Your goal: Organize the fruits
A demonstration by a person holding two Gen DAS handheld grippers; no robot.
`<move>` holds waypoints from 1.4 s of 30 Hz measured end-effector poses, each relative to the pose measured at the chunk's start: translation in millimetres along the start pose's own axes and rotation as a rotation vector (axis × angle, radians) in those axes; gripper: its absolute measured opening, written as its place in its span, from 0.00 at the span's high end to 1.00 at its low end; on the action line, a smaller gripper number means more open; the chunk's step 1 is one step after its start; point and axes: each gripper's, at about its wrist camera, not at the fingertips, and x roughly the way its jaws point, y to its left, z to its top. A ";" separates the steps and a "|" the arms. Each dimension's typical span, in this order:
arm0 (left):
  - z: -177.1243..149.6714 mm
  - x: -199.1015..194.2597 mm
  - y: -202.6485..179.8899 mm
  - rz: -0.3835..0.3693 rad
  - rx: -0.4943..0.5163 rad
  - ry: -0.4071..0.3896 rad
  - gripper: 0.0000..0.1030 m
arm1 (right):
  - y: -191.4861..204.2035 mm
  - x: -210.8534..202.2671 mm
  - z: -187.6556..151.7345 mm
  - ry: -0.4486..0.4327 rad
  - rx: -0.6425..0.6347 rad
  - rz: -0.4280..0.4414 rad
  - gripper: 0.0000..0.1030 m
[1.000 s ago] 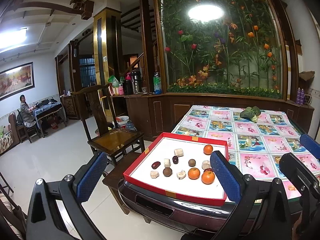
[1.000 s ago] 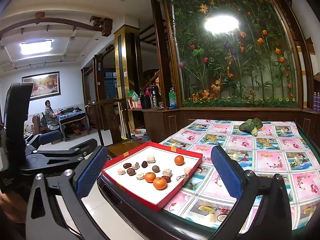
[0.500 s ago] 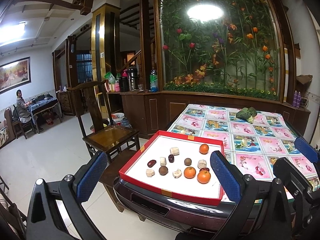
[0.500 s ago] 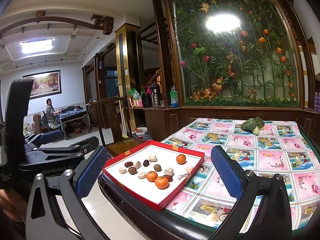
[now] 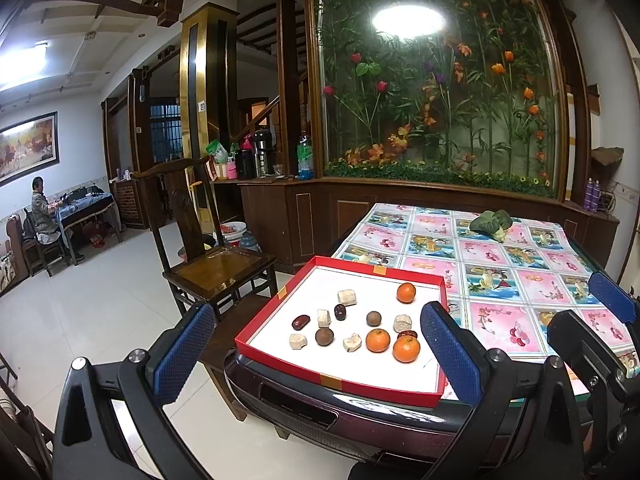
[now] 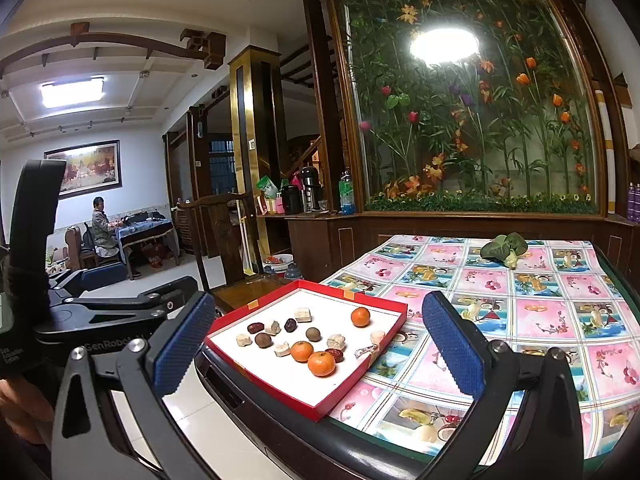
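A red-rimmed tray (image 5: 276, 303) (image 6: 248, 309) with a white floor lies on the table's near corner. On it rest three oranges, one apart at the back (image 5: 406, 293) (image 6: 360, 317) and two together at the front (image 5: 406, 349) (image 6: 321, 363), plus red dates (image 5: 300, 322), round brown fruits (image 5: 374, 318) and several pale chunks (image 5: 346, 297). My left gripper (image 5: 316, 352) stands open, short of the table edge and holding nothing. My right gripper (image 6: 316, 352) is open too, empty, in front of the tray. In the left wrist view the right gripper's blue pad (image 5: 612, 297) shows at the right edge.
The table (image 5: 500, 264) (image 6: 520, 300) wears a pink fruit-print cloth, with a leafy green vegetable (image 5: 491, 222) (image 6: 504, 248) at its far end. A dark wooden chair (image 5: 212, 264) stands left of the table. A person (image 5: 40, 210) sits at a distant table.
Both grippers have drawn back a little from the table, so the tray looks slightly smaller and farther. Both stay open. Nothing on the tray has moved.
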 end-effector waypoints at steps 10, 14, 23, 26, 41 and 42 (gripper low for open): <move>0.1 2.7 1.9 0.007 -0.008 0.006 0.00 | 1.2 1.6 -1.5 0.002 -0.007 0.002 0.00; -0.3 4.3 3.4 0.012 -0.016 0.008 0.00 | 1.8 3.2 -2.3 0.000 -0.015 0.005 0.00; -1.5 10.1 5.7 0.023 -0.015 0.020 0.00 | 3.1 4.6 -0.7 0.014 -0.016 0.012 0.00; -1.5 10.7 6.1 0.025 -0.017 0.020 0.00 | 3.2 5.0 -0.4 0.014 -0.015 0.013 0.00; 3.3 28.2 14.2 0.012 -0.017 0.036 0.00 | 9.4 14.7 3.8 -0.006 -0.052 0.011 0.00; 3.7 30.1 15.4 0.011 -0.017 0.038 0.00 | 10.9 17.6 6.0 -0.011 -0.061 0.009 0.00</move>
